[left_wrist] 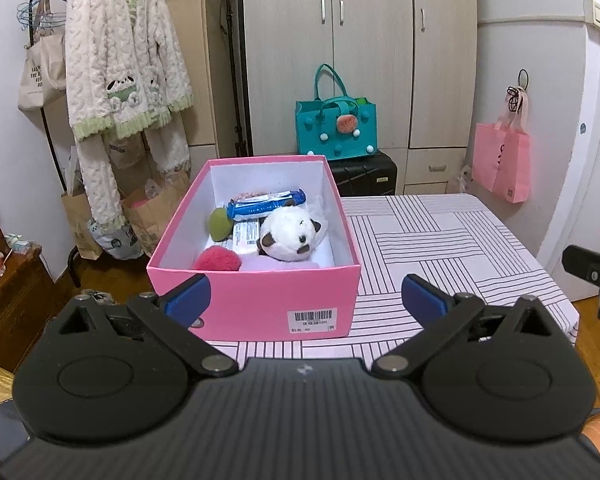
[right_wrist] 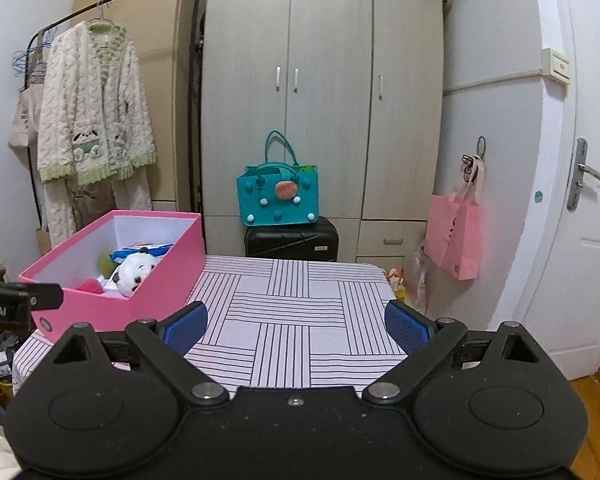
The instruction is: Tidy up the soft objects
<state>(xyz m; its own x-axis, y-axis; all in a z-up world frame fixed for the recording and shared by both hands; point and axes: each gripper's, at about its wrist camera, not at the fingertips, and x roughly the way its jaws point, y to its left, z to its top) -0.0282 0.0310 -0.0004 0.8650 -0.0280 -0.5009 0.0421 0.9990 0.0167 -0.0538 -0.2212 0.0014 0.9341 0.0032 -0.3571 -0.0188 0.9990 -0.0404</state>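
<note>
A pink box [left_wrist: 256, 292] stands open on the striped table [left_wrist: 440, 240]. Inside lie a panda plush [left_wrist: 290, 238], a red fluffy ball [left_wrist: 218, 260], a green soft ball [left_wrist: 220, 222], a blue snack packet [left_wrist: 266, 202] and a white packet. My left gripper [left_wrist: 306, 298] is open and empty, just in front of the box's near wall. My right gripper [right_wrist: 296, 322] is open and empty above the table [right_wrist: 292, 320], to the right of the box [right_wrist: 156, 292]. The panda [right_wrist: 134, 268] shows there too.
A teal bag [left_wrist: 336, 128] sits on a black suitcase [left_wrist: 366, 174] before the wardrobe. A pink tote [left_wrist: 500, 160] hangs on the right wall by the door. A clothes rack with a fluffy robe [left_wrist: 120, 60] and paper bags stands at left.
</note>
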